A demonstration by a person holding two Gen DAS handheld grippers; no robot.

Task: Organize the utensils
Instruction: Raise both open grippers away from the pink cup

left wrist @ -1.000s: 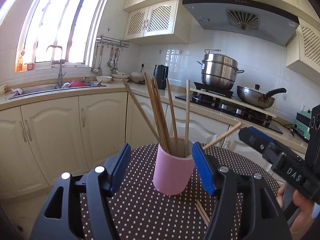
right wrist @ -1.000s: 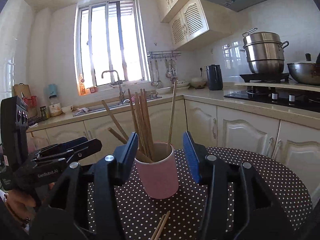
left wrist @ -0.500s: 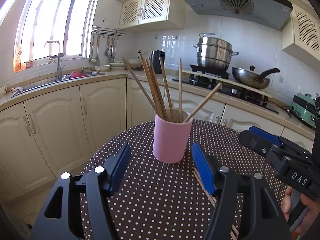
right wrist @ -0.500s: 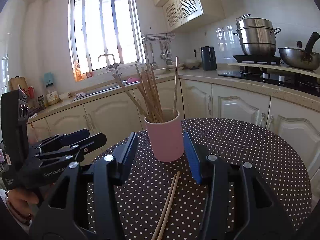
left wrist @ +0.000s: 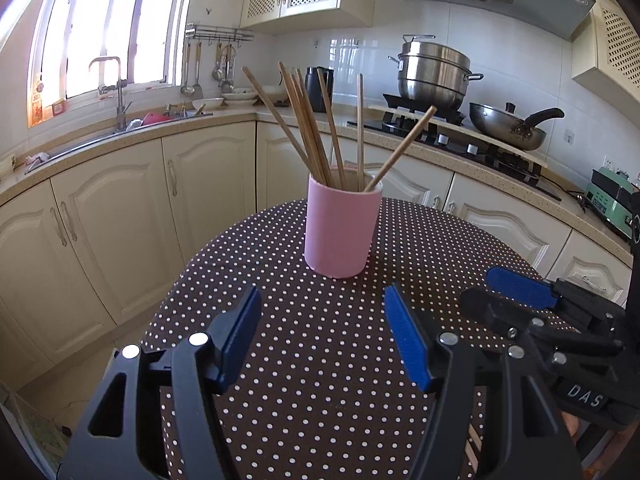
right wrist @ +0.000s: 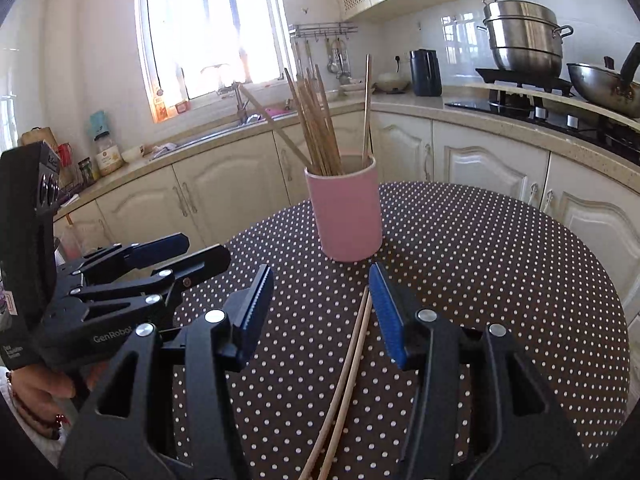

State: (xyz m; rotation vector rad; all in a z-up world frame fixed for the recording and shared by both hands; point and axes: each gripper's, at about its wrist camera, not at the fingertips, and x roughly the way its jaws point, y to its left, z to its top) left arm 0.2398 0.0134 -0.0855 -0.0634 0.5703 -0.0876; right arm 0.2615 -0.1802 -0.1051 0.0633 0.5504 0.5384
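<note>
My right tool [right wrist: 320, 300] gapes empty above two loose chopsticks [right wrist: 344, 380]; my left tool [left wrist: 322, 320] is wide, short of the cup [left wrist: 340, 228].

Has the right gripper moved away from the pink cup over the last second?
Yes. The right gripper has backed away from the pink cup, which stood between its jaws earlier; now two loose chopsticks lie between them.

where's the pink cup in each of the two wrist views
Left wrist: pink cup stands centre, on the dotted table beyond the open left gripper.
Right wrist: pink cup centre, just beyond the right gripper.
Shared landmark: the black kettle on the counter behind.
</note>
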